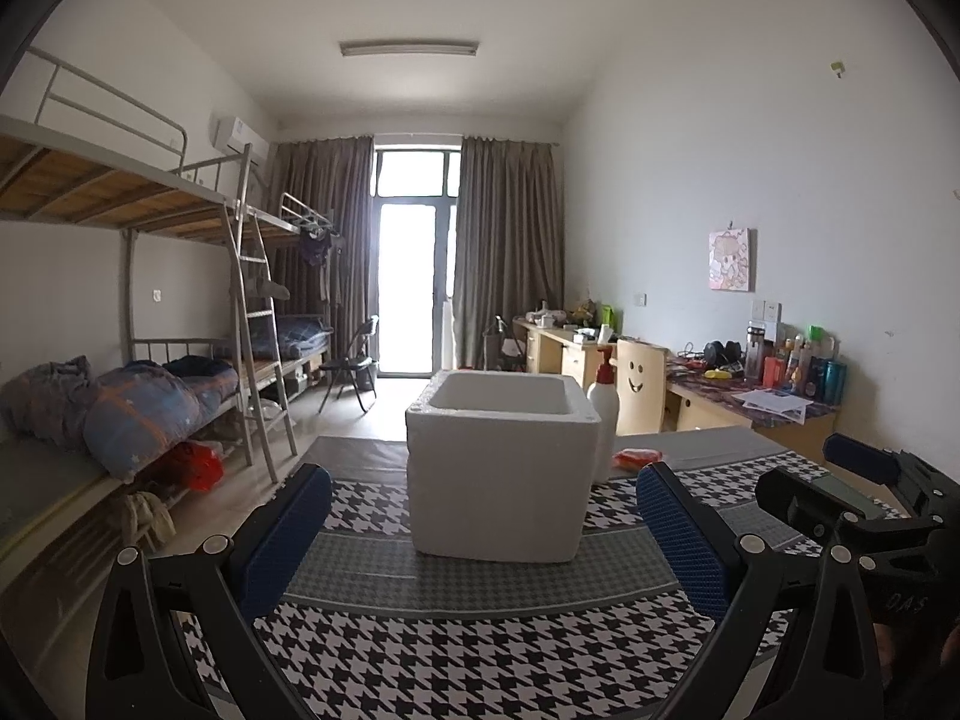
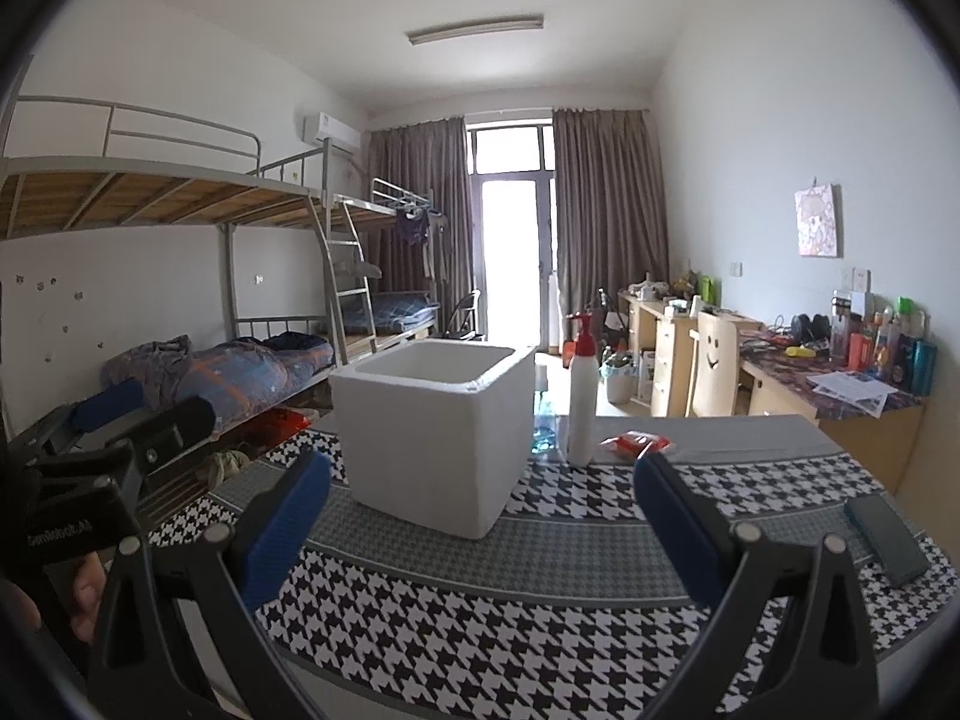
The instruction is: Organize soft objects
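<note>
A white foam box (image 1: 501, 468) (image 2: 432, 432) stands open-topped on the houndstooth tablecloth (image 1: 480, 648) (image 2: 510, 618); its inside is hidden. A small red packet (image 1: 639, 458) (image 2: 636, 443) lies on the far side of the table, right of the box. My left gripper (image 1: 480, 531) is open, held low in front of the box with nothing between its blue pads. My right gripper (image 2: 483, 525) is also open and empty, just right of the box's near corner. The right gripper's body (image 1: 852, 504) shows at the right edge of the left wrist view.
A white pump bottle (image 1: 605, 414) (image 2: 582, 390) with a red top stands beside the box. A dark phone (image 2: 888, 537) lies at the table's right edge. Bunk beds (image 1: 150, 372) line the left wall, desks (image 2: 840, 384) the right.
</note>
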The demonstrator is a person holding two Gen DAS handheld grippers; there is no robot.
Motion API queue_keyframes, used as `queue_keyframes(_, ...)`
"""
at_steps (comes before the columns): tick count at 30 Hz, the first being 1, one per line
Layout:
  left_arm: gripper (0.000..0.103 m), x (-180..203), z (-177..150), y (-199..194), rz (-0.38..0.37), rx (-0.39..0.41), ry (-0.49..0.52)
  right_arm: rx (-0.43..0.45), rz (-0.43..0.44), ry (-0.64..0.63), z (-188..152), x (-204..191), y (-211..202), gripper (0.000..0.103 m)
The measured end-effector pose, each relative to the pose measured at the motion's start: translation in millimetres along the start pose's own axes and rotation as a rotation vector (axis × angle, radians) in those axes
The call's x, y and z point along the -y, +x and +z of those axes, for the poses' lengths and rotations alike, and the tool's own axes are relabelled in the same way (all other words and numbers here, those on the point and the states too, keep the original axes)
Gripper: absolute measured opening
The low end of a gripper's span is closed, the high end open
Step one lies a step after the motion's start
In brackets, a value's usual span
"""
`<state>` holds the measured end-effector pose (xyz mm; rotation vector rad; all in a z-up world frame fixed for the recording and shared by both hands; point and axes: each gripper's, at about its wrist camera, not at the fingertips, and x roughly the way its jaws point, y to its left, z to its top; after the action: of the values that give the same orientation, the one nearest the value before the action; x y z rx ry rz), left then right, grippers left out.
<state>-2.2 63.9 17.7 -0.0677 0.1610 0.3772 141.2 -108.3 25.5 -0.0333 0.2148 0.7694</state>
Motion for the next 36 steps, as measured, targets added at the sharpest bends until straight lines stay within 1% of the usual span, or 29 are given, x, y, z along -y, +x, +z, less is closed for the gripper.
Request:
queue_keyframes(8, 0.102, -2, -7, -3, -0.007, -0.008, -0.012, 0.004, -0.018, 0.011, -8, 6, -3, 0.102)
queue_keyframes(12, 0.102, 0, -10, -1, 0.003, -0.021, -0.002, 0.0, -0.017, 0.022, -15, 7, -5, 0.102)
queue_keyframes(15, 0.102, -1, -11, -3, 0.0, -0.02, -0.015, -0.007, -0.027, 0.02, -19, 7, -5, 0.102)
queue_keyframes(21, 0.102, -1, -17, -5, -0.002, -0.034, -0.013, 0.016, -0.044, 0.008, -24, 3, -12, 0.102)
queue_keyframes(31, 0.102, 0, -24, -11, 0.019, -0.017, -0.004, 0.011, -0.03, 0.015, -33, 6, -16, 0.102)
queue_keyframes(36, 0.102, -3, -27, -11, 0.015, -0.028, -0.011, 0.004, -0.035, 0.013, -38, 7, -15, 0.102)
